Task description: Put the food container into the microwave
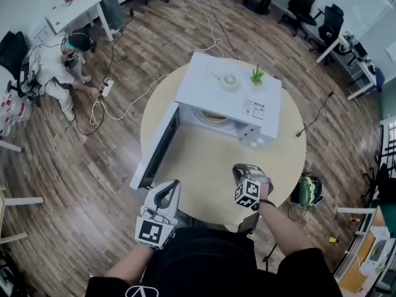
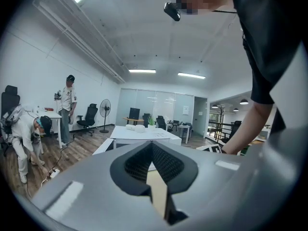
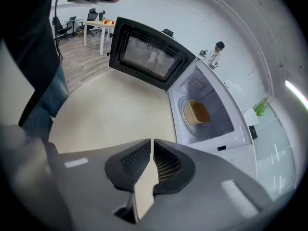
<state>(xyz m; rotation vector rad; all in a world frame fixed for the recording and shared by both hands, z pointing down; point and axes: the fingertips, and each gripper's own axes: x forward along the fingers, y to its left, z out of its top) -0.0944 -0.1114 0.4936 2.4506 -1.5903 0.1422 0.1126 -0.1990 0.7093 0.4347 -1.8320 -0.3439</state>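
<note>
Grey left tool (image 2: 151,147) (image 1: 171,191): jaws pressed together at the tips, nothing between them, raised over the near edge of the round beige table (image 1: 204,169). Grey right tool (image 3: 150,142) (image 1: 245,169): jaws closed to a hairline slit, empty, above the table in front of the oven, pointed toward its cavity.

Tan round food container (image 3: 198,112) (image 1: 215,117): inside the white box-shaped microwave (image 1: 213,88), on the round turntable, apart from both tools. Contents of container not visible.

Black-framed microwave door (image 3: 149,57) (image 1: 154,148): swung fully open to the left over the table.

On microwave top: small green potted plant (image 1: 257,75) and, beside it, round white object (image 1: 229,81), kind unclear.

Beyond the table: wood plank floor (image 1: 93,166), white cable (image 1: 133,104) across it, crouching person in white (image 1: 60,67) far left.
</note>
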